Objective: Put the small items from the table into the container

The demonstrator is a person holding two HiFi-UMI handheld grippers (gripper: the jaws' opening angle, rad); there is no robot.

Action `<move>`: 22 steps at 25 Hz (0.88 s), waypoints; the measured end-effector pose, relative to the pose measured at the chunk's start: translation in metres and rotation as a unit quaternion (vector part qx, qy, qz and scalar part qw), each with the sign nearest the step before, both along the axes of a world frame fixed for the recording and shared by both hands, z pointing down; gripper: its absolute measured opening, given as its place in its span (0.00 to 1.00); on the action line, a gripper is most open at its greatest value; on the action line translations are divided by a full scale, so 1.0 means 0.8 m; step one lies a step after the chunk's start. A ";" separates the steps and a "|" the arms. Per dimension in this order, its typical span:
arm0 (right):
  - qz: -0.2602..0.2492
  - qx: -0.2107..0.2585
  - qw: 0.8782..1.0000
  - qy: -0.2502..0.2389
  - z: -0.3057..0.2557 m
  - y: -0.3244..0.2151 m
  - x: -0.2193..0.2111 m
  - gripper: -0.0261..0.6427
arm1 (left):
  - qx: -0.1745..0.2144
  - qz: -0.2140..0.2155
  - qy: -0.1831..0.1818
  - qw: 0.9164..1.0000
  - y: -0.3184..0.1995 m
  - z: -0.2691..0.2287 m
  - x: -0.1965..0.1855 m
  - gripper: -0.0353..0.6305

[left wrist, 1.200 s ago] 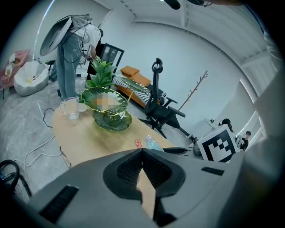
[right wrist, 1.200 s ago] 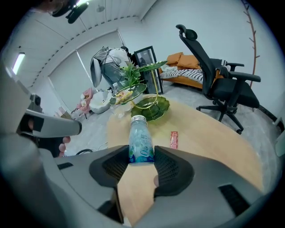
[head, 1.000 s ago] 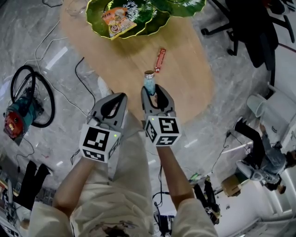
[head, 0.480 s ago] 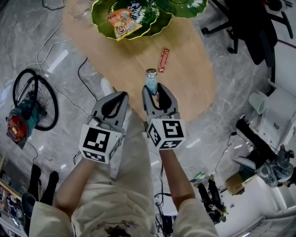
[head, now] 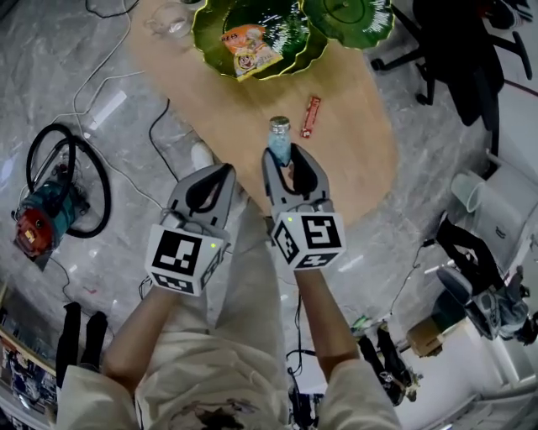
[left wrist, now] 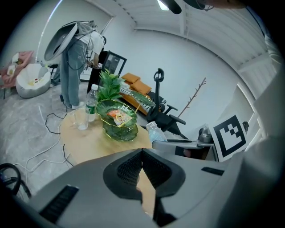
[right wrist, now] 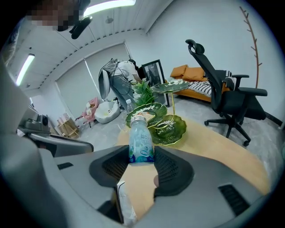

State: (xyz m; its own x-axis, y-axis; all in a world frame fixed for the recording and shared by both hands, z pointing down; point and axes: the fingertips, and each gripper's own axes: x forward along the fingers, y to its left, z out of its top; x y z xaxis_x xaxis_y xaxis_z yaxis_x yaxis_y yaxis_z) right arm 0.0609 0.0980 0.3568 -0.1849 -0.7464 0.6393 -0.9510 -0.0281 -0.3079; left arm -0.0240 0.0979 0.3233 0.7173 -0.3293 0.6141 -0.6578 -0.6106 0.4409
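My right gripper (head: 286,161) is shut on a small pale-blue bottle (head: 279,140) and holds it upright over the near part of the wooden table (head: 361,159). In the right gripper view the bottle (right wrist: 141,143) stands between the two pads of the right gripper (right wrist: 141,156). A green leaf-shaped tiered dish (head: 290,44) sits at the table's far end, with an orange snack packet (head: 249,49) in it. A red candy bar (head: 311,116) lies on the table, right of the bottle. My left gripper (head: 220,176) is shut and empty, off the table's near-left edge.
A clear glass cup (head: 172,18) stands at the table's far left, with a water bottle (left wrist: 91,103) beside it. Cables (head: 101,63) and a coiled hose with a tool (head: 52,191) lie on the floor at left. A black office chair (head: 458,46) stands at right.
The table and dish have slid rightward in the head view. The right gripper still holds the bottle, now a little further over the table. The left gripper has barely moved.
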 end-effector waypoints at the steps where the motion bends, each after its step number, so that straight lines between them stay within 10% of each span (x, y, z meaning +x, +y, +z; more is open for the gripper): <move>1: -0.002 0.002 1.000 0.001 -0.002 -0.005 -0.003 0.30 | 0.001 -0.002 0.001 1.000 -0.003 -0.001 -0.004 0.06; 22: -0.040 0.021 0.999 0.008 -0.017 -0.101 -0.065 0.30 | 0.001 -0.040 0.007 0.999 -0.081 -0.003 -0.057 0.06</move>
